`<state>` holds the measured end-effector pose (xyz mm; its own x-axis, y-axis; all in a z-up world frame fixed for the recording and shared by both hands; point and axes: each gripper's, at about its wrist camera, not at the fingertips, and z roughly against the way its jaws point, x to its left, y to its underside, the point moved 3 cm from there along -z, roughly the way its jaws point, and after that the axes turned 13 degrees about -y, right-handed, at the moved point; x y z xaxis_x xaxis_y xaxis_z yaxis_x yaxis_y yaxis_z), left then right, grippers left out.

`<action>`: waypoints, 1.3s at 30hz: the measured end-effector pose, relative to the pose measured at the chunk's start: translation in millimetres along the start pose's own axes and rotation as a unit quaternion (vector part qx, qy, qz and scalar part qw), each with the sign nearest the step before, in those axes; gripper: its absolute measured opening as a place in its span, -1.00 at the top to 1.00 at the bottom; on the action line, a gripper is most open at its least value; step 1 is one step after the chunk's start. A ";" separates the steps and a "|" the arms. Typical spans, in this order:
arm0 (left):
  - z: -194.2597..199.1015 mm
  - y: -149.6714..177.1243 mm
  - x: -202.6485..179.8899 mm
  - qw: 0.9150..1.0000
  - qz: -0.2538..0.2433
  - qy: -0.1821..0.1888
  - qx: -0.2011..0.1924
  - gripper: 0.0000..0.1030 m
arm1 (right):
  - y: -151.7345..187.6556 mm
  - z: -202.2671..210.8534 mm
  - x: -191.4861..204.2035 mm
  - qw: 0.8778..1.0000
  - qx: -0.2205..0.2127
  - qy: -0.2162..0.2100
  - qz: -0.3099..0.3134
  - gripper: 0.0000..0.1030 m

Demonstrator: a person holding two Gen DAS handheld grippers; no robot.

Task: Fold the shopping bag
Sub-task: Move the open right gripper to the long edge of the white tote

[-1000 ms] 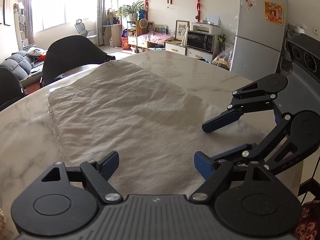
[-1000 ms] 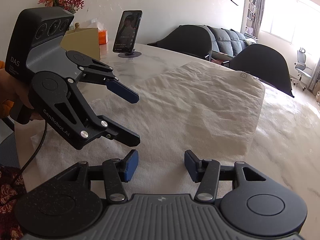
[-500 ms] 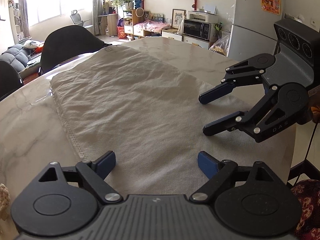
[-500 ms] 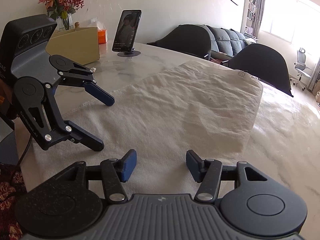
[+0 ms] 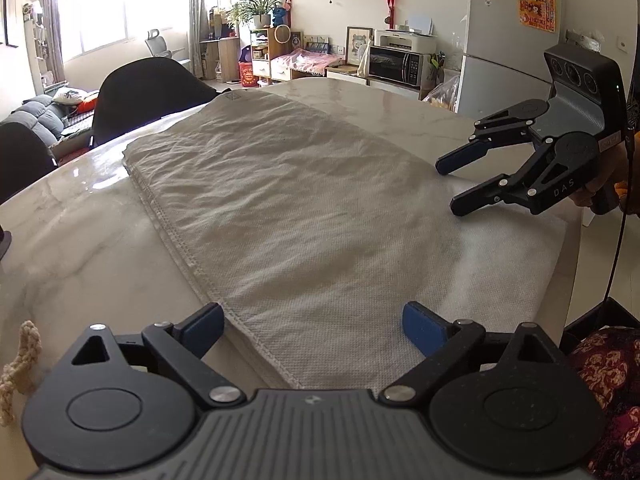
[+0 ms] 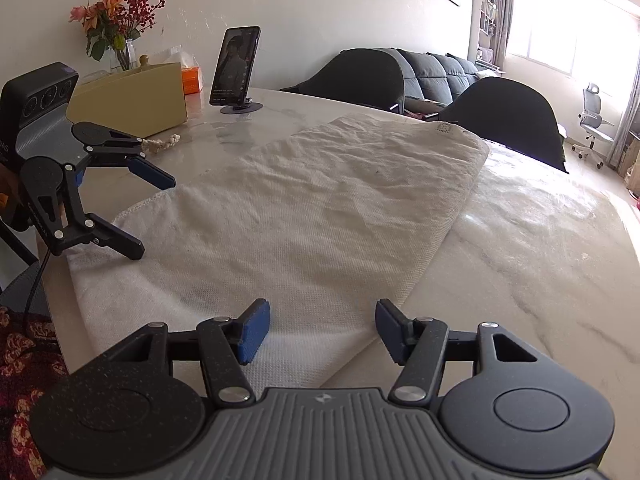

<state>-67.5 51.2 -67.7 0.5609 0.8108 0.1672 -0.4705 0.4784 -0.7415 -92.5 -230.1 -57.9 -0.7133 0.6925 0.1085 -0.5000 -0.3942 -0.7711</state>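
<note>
A white non-woven shopping bag [image 5: 300,200] [image 6: 320,200] lies flat and creased on the marble table [image 5: 80,240]. My left gripper [image 5: 312,322] hovers over the bag's near left corner, and the stitched side edge runs between its blue pads. Its jaws are opening, with nothing pressed between them. In the right wrist view the left gripper [image 6: 150,216] shows at the bag's left edge. My right gripper [image 6: 320,320] is above the near right corner, its jaws opening and gripping nothing. In the left wrist view the right gripper [image 5: 452,187] sits at the bag's right side.
A phone on a stand [image 6: 236,68], a yellow box [image 6: 132,100] and a flower vase [image 6: 120,52] stand at the table's far left. A knotted cord [image 5: 16,360] lies by the left gripper. Black chairs [image 5: 148,96] line the far side. The table edge [image 5: 568,240] is close.
The two grippers have drawn apart, the left one towards the bag's left edge and the right one towards its right edge. Both sets of jaws have widened.
</note>
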 end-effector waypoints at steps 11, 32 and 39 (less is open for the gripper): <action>24.6 -5.3 -13.1 0.999 -0.003 -0.008 -0.039 -0.85 | -14.3 -2.1 53.9 0.997 -0.011 -0.038 0.060 -0.22; 22.2 17.6 -11.1 1.000 -0.004 0.000 -0.014 -0.86 | 16.2 12.2 41.1 1.000 -0.014 -0.019 0.001 -0.23; 30.4 20.5 -2.7 0.999 -0.009 -0.033 -0.023 -0.85 | 12.1 25.4 29.8 0.998 -0.047 -0.019 -0.044 -0.27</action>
<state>-99.4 69.1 -63.6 0.5229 0.8230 0.2220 -0.4281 0.4788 -0.7665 -132.3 -229.6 -48.0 -0.6879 0.6977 0.2004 -0.5143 -0.2737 -0.8127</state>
